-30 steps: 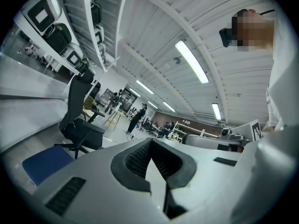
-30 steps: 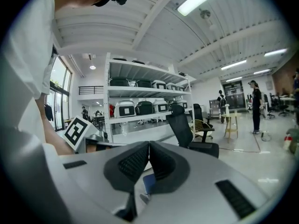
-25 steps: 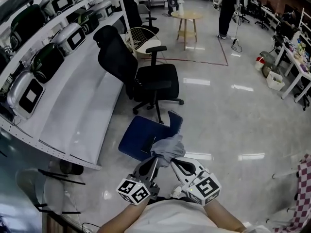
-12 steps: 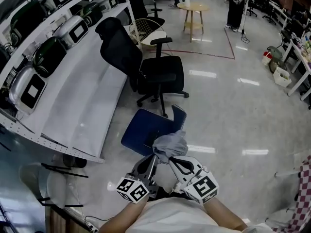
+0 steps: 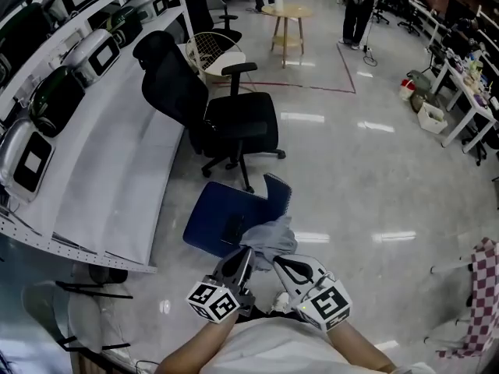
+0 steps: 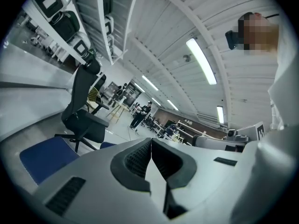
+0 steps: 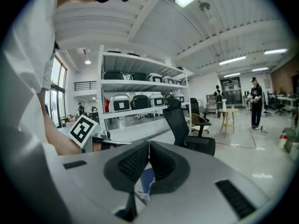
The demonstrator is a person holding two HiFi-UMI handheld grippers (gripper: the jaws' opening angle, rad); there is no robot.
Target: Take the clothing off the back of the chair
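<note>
A black office chair (image 5: pixel 234 119) was seen standing beyond a smaller blue chair (image 5: pixel 217 223) on the glossy floor (image 5: pixel 366 201). The clothing (image 5: pixel 270 238), a pale grey garment, was gathered into a crumpled bunch over the near corner of the blue seat, below the chair's upright back (image 5: pixel 278 195). Its longer side was laid from the gripper tips toward that back. The right gripper (image 5: pixel 277 262) was clamped on it, with ragged cloth seen beneath the jaws. The left gripper (image 5: pixel 246 254) was fully closed, and nothing was seen between its jaws.

Bright, even light from ceiling strip lights (image 6: pixel 201 62); glare streaks on glossy floor (image 5: pixel 366 185); fisheye-curved edges, dark corners.
</note>
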